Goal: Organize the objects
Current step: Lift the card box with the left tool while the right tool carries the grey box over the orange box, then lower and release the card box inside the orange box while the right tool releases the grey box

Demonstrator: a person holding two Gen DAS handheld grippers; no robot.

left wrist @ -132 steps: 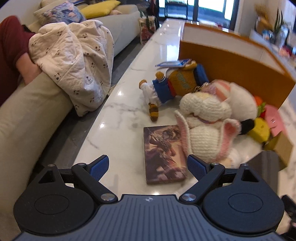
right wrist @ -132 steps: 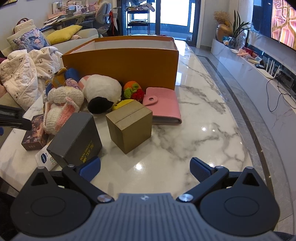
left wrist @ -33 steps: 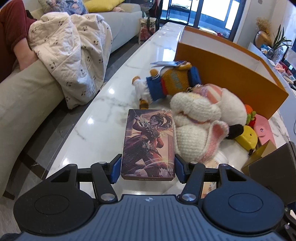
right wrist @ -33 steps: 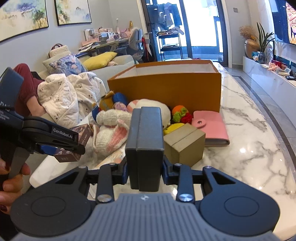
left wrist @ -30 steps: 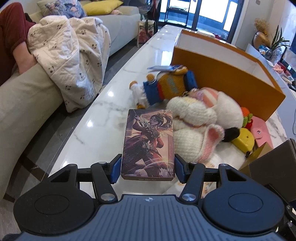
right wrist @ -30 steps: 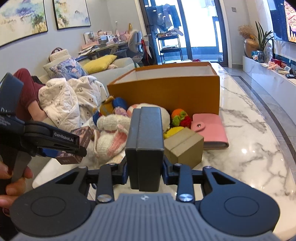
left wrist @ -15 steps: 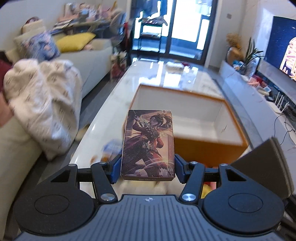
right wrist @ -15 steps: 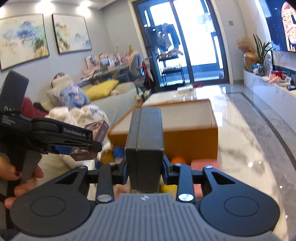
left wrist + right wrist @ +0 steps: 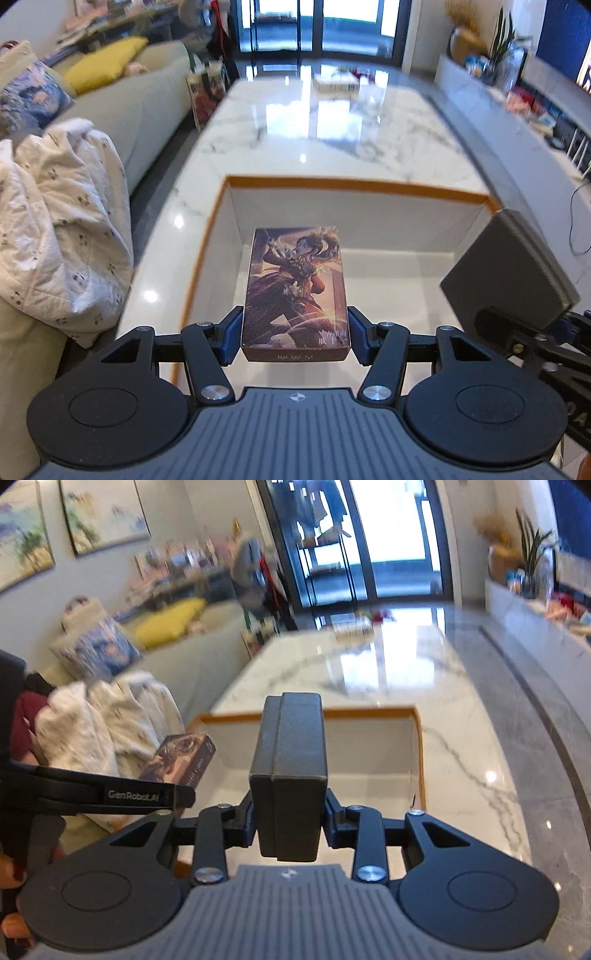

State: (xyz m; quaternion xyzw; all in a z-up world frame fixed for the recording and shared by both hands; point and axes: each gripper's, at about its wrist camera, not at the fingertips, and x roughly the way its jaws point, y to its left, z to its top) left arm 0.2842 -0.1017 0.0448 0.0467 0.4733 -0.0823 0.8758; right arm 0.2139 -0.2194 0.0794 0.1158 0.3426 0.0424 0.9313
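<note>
Hovering over the open orange box [image 9: 354, 183] on the table [image 9: 332, 122], left claw [image 9: 295, 338] clamps the illustrated card box [image 9: 295, 291] flat; right claw [image 9: 289, 825] pinches the dark grey case [image 9: 289, 771] upright, ready for lowering side by side.

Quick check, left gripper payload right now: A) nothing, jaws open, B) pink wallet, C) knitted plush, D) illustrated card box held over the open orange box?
D: the left gripper has its jaws closed on the sides of the illustrated card box, held above the white interior of the orange box.
</note>
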